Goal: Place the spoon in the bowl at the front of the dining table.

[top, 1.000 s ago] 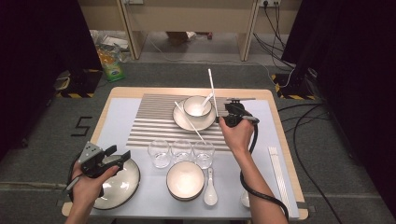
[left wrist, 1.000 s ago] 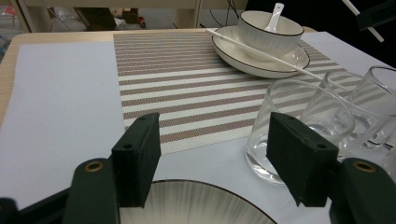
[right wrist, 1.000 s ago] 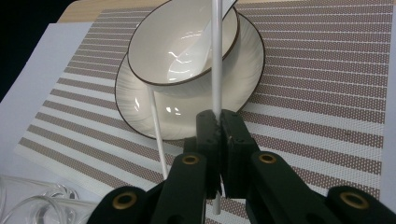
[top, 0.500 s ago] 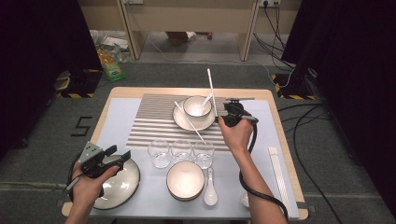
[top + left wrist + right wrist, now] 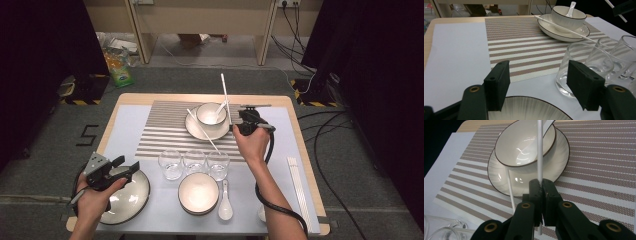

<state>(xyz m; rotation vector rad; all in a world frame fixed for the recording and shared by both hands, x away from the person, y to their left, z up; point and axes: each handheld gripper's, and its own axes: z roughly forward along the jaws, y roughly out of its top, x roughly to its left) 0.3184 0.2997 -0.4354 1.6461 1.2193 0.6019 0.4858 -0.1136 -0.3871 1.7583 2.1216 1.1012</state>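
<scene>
Hovering over the dark-rimmed plate (image 5: 131, 197) at the desk's near left corner, the left gripper (image 5: 127, 168) had its fingers (image 5: 497, 85) spread wide with nothing between them. Just beside it, toward the middle of the near edge, stood three glasses (image 5: 194, 162) in a row, with a stack of bowls (image 5: 198, 192) and a spoon (image 5: 225, 201) in front of them. Farther back, on the striped mat (image 5: 165, 130), a bowl (image 5: 211, 113) sat on its saucer (image 5: 196, 128) with a spoon resting inside, and one white chopstick (image 5: 204, 132) already lay across the saucer's rim. To the right of that setting, the right gripper (image 5: 235, 126) had its fingers (image 5: 535, 192) clamped tight on the second chopstick (image 5: 225, 97), which pointed up and away over the bowl. Judging from this, the setting looked half finished: one chopstick was placed, its partner was lifted but not yet laid down beside it. More chopsticks (image 5: 298, 187) waited along the desk's right edge.
</scene>
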